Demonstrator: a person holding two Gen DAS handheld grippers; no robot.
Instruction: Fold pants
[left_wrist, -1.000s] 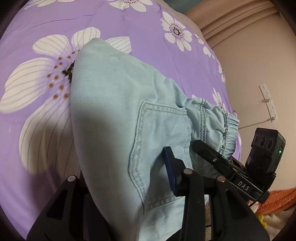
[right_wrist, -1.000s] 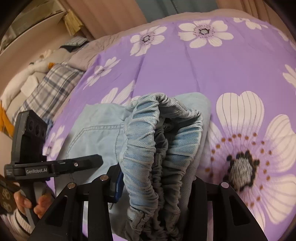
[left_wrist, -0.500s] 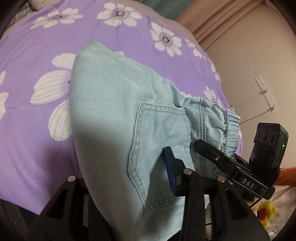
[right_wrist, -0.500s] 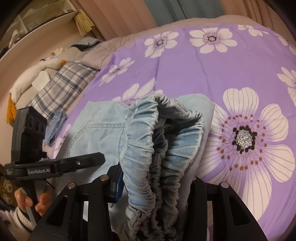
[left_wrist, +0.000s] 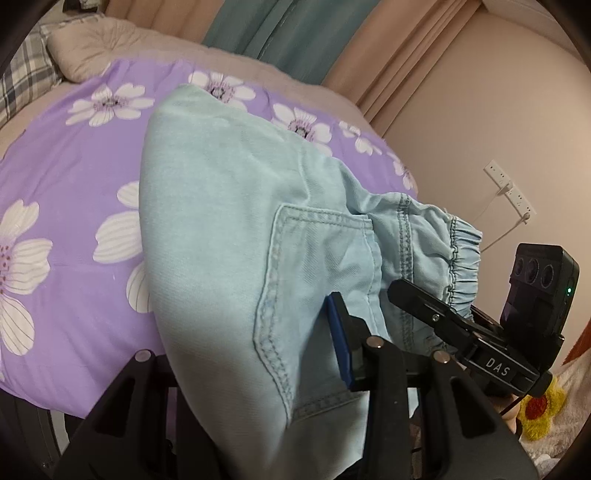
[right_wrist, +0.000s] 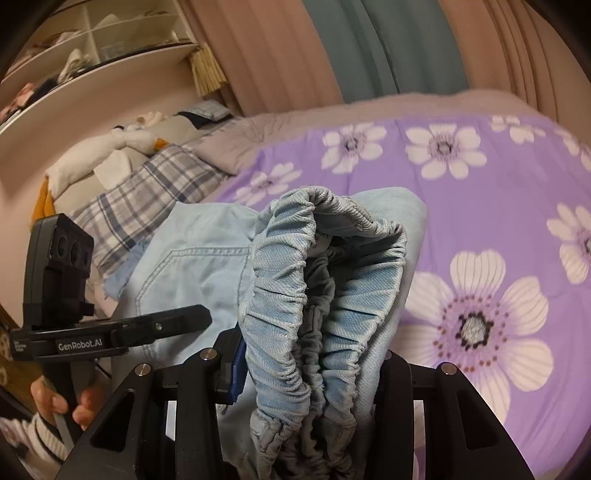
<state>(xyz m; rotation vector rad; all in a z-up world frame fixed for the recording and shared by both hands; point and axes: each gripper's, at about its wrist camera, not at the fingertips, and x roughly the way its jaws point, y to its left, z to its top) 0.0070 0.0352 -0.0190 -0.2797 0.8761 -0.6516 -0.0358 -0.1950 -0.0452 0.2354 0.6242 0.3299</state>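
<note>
Light blue denim pants (left_wrist: 229, 229) hang between my two grippers above the purple flowered bed (left_wrist: 55, 192). My left gripper (left_wrist: 258, 354) is shut on the pants by the back pocket (left_wrist: 314, 273); its left finger is hidden under the cloth. My right gripper (right_wrist: 314, 369) is shut on the gathered elastic waistband (right_wrist: 314, 295). In the left wrist view the right gripper (left_wrist: 480, 343) is at the lower right. In the right wrist view the pants (right_wrist: 192, 266) stretch left to the left gripper (right_wrist: 110, 332), held by a hand.
The bed's purple cover (right_wrist: 480, 206) spreads below and ahead. A plaid pillow (right_wrist: 147, 192) and soft toys lie at the head of the bed. Curtains (right_wrist: 388, 48) and a shelf (right_wrist: 92, 48) stand behind. A wall with sockets (left_wrist: 509, 188) is on the right.
Both grippers have risen with the pants and tilted up, so the bed looks farther and the curtains and wall have come into view. The grips have not changed.
</note>
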